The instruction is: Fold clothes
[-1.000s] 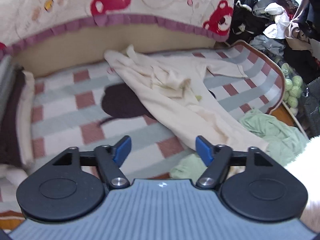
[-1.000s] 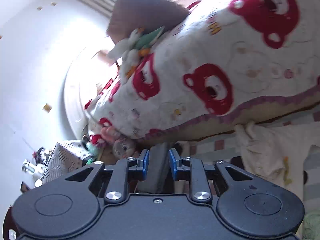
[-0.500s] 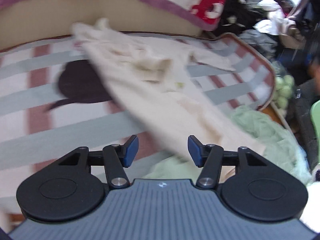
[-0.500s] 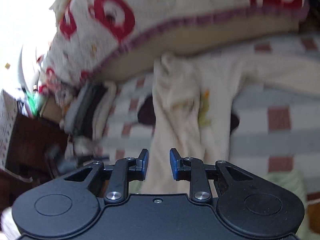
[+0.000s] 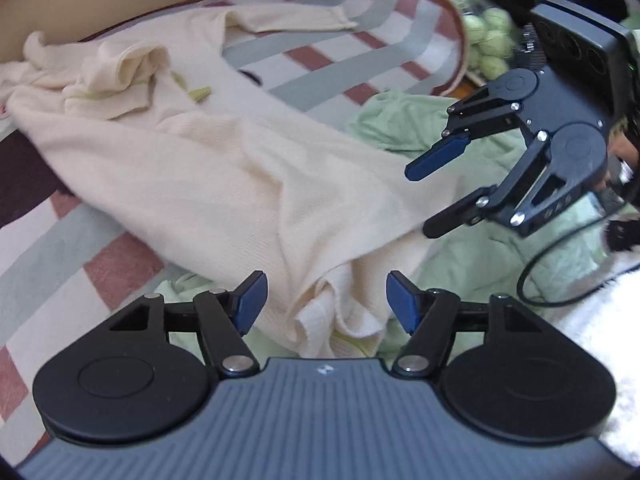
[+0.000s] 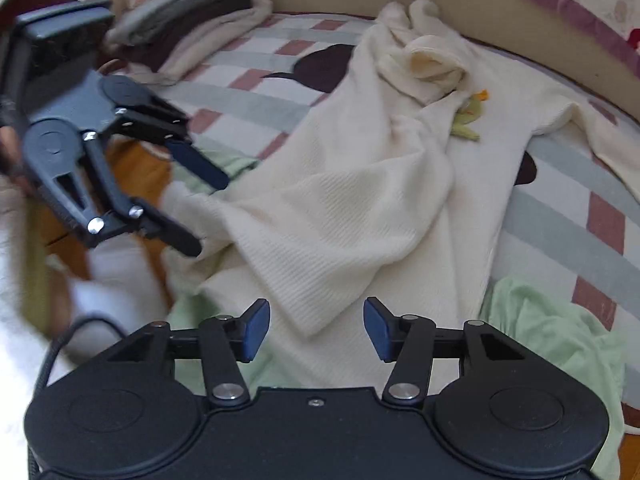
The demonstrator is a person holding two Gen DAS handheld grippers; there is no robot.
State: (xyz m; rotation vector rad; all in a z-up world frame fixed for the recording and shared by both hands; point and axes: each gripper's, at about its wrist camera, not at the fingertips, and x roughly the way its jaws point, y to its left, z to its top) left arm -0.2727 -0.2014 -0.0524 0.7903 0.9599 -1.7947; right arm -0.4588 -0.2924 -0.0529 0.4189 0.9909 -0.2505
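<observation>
My left gripper [image 5: 322, 304] and right gripper [image 6: 316, 328] had both just spread their jaws, nothing pinched, above the crumpled cream ribbed knit garment [image 6: 340, 208] lying across the checked pink-and-grey blanket [image 6: 560, 216].

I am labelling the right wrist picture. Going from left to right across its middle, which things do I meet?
Left gripper → cream garment → checked blanket.
</observation>
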